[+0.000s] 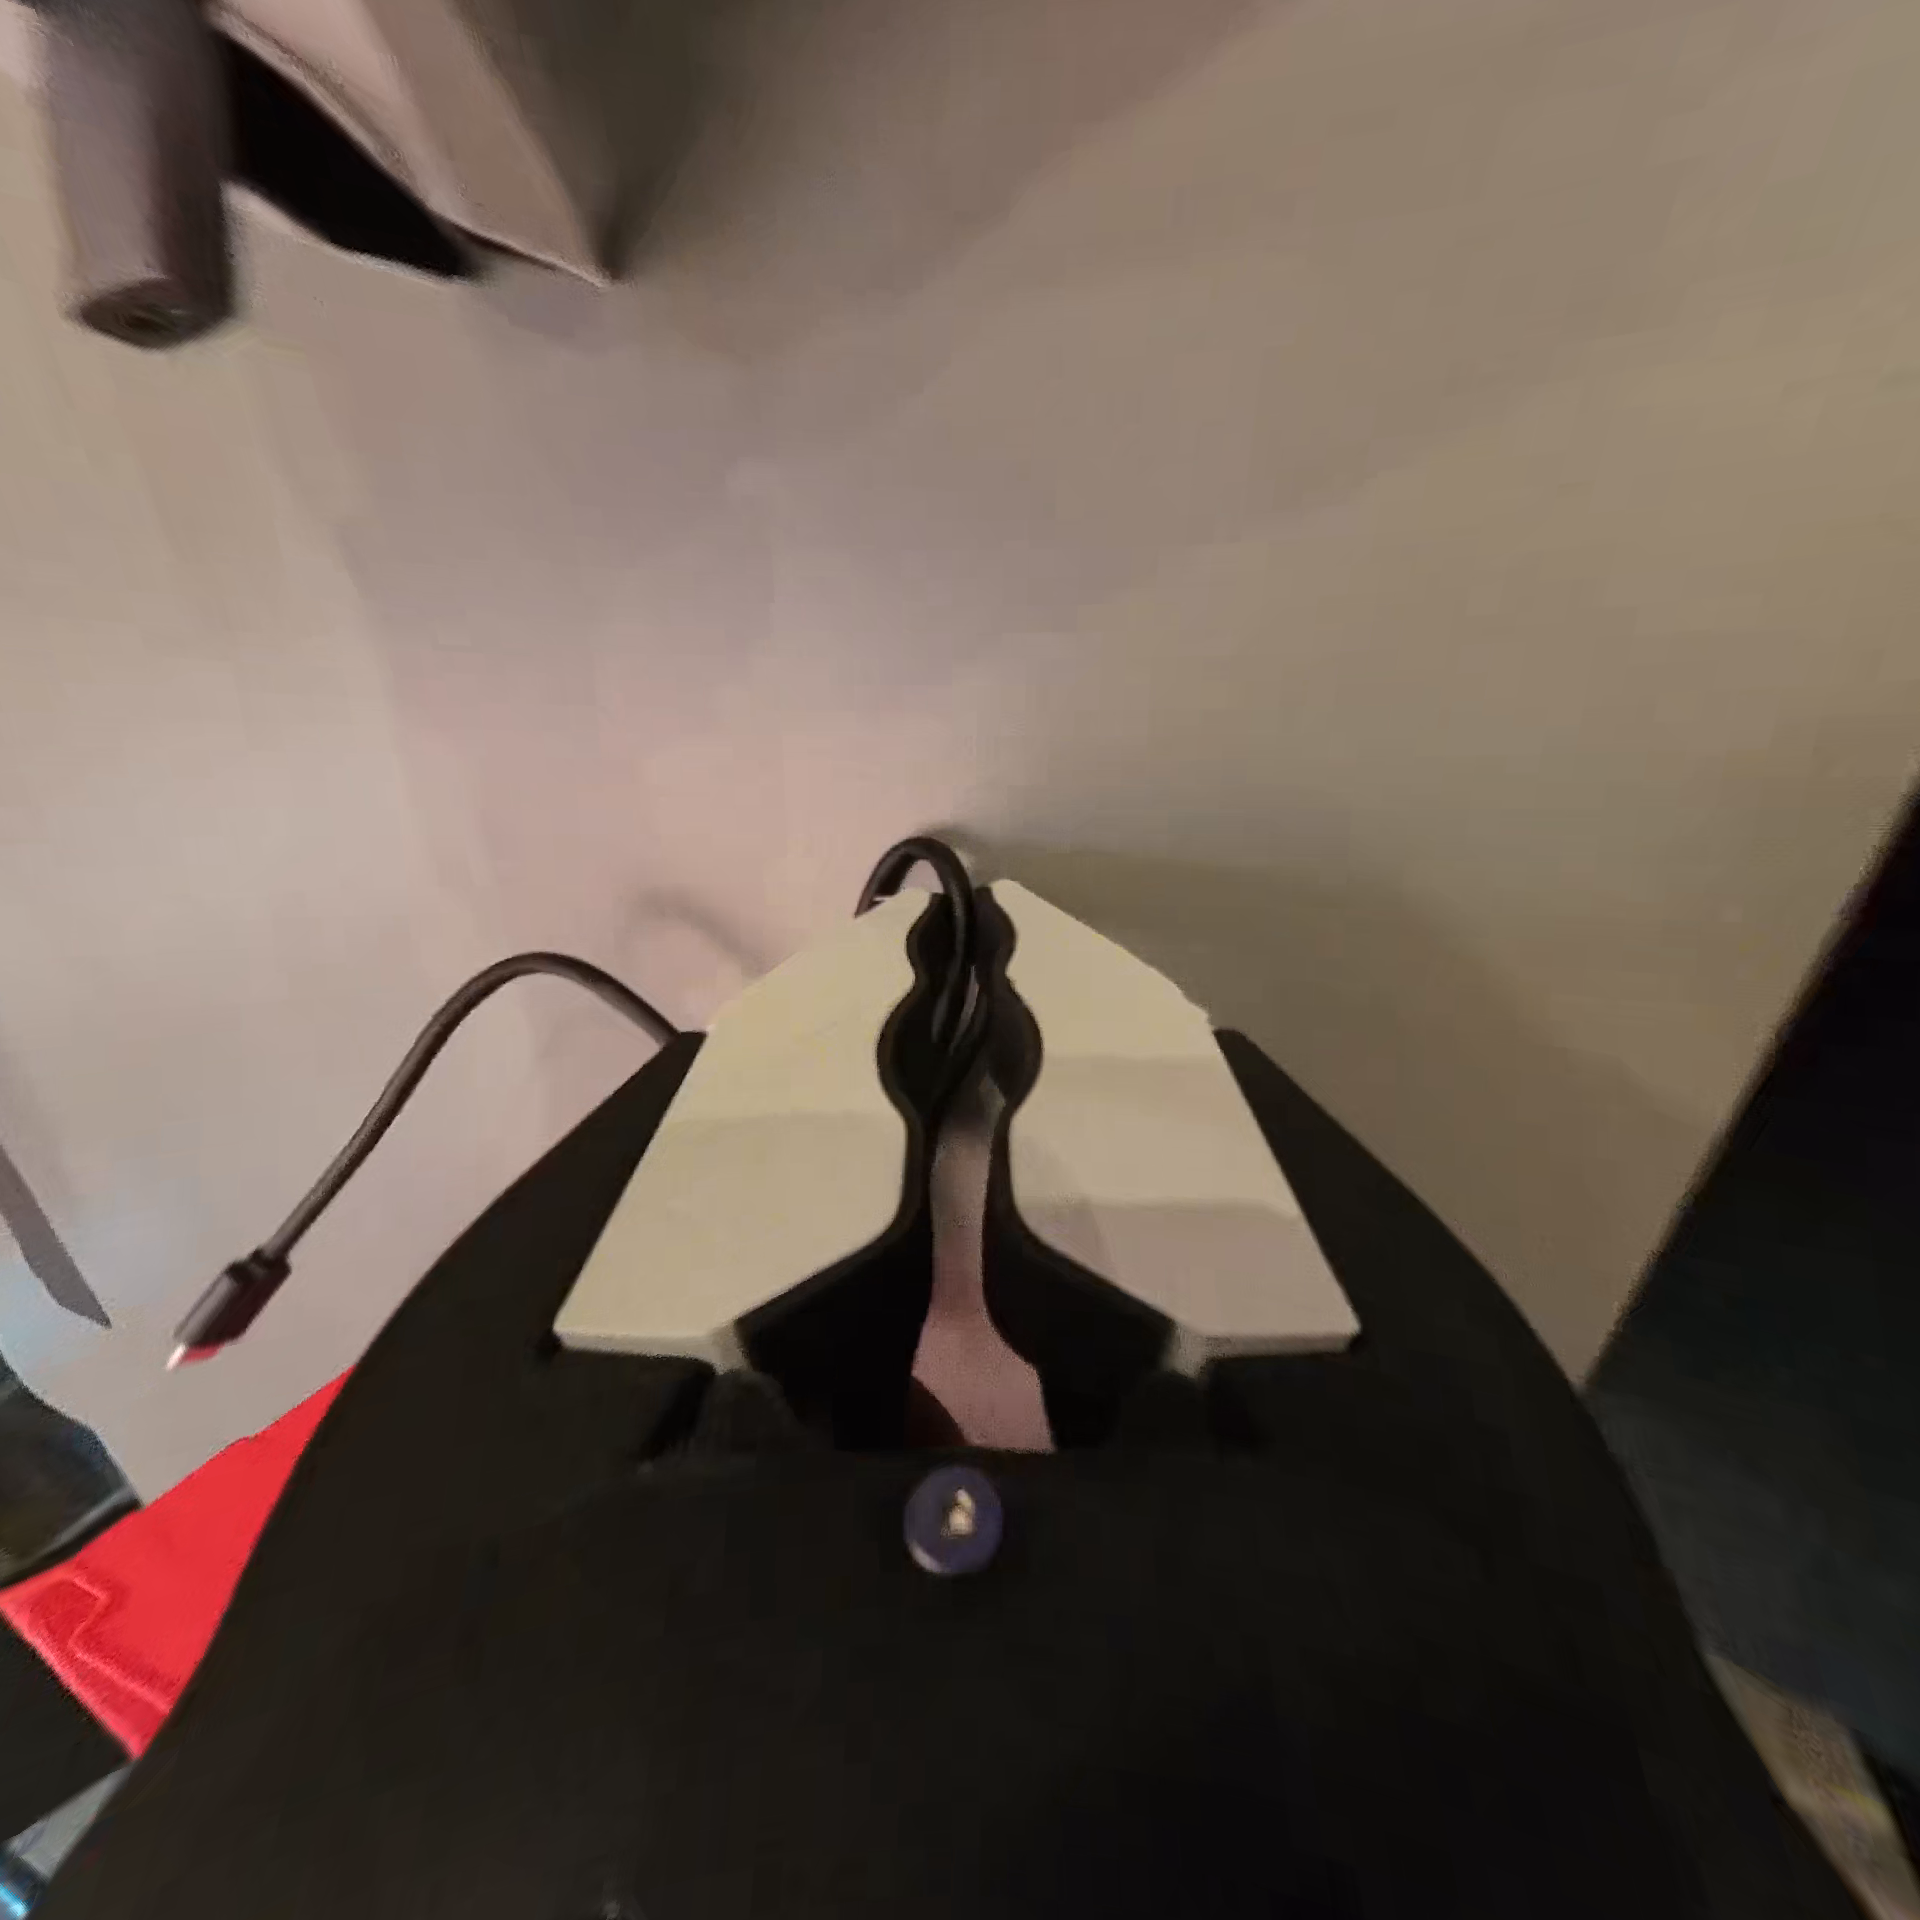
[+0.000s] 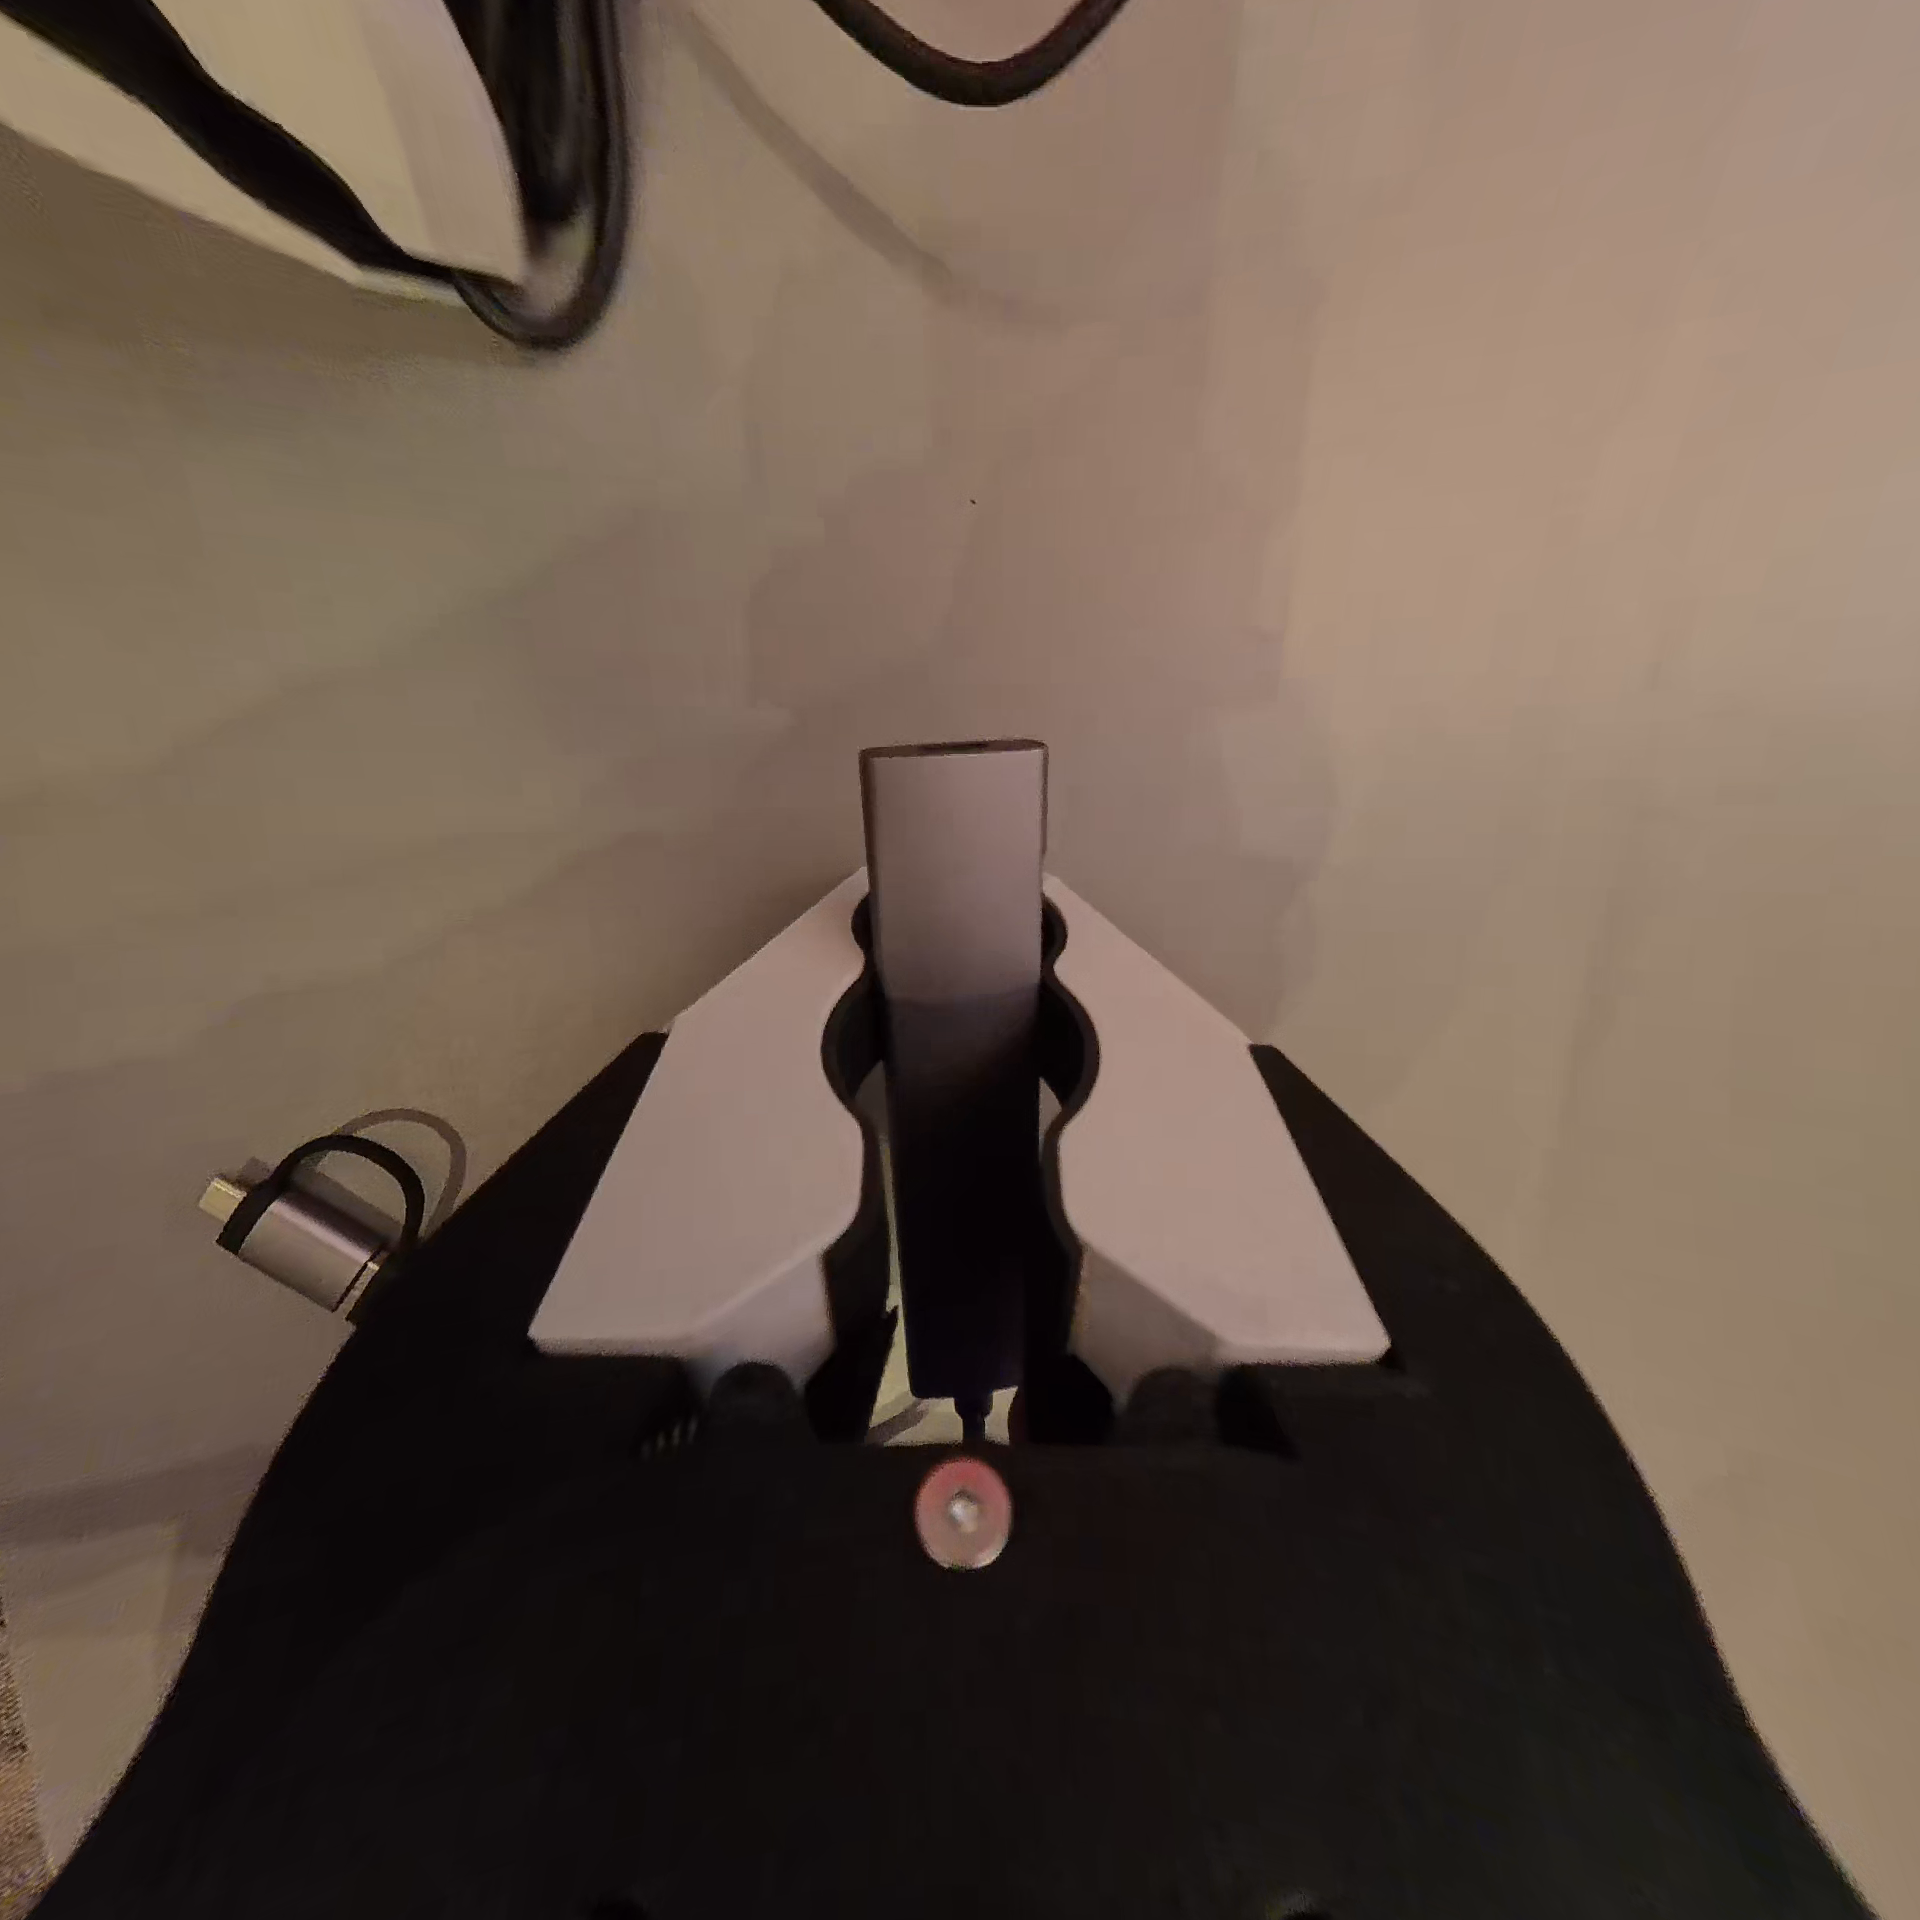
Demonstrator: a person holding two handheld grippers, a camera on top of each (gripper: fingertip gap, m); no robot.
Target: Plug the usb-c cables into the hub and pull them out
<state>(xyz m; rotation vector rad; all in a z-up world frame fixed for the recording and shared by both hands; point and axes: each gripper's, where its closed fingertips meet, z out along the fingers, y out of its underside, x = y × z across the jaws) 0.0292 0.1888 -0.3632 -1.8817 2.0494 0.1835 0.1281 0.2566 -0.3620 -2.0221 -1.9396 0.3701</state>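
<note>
My left gripper [image 1: 961, 904] is shut on a black usb-c cable [image 1: 951, 997], pinched between its white fingers [image 1: 790, 1122]. The cable loops out to the left and its plug [image 1: 223, 1314] hangs free above the table. My right gripper [image 2: 954, 894] is shut on the grey hub [image 2: 951, 862], which sticks out past the fingertips with its end port facing forward. The hub's own short lead and grey plug [image 2: 296, 1236] curl at the lower left. In the left wrist view the hub [image 1: 140, 229] shows blurred at the top left, apart from the plug.
The pale table [image 2: 1455, 520] fills both views. A red object [image 1: 156, 1558] lies at the lower left and a dark object [image 1: 1766, 1299] stands at the right. In the right wrist view, black cable [image 2: 966, 83] crosses the top and the other gripper [image 2: 416, 208] shows blurred. Across from one pair of fingers to the other is roughly 12 centimetres.
</note>
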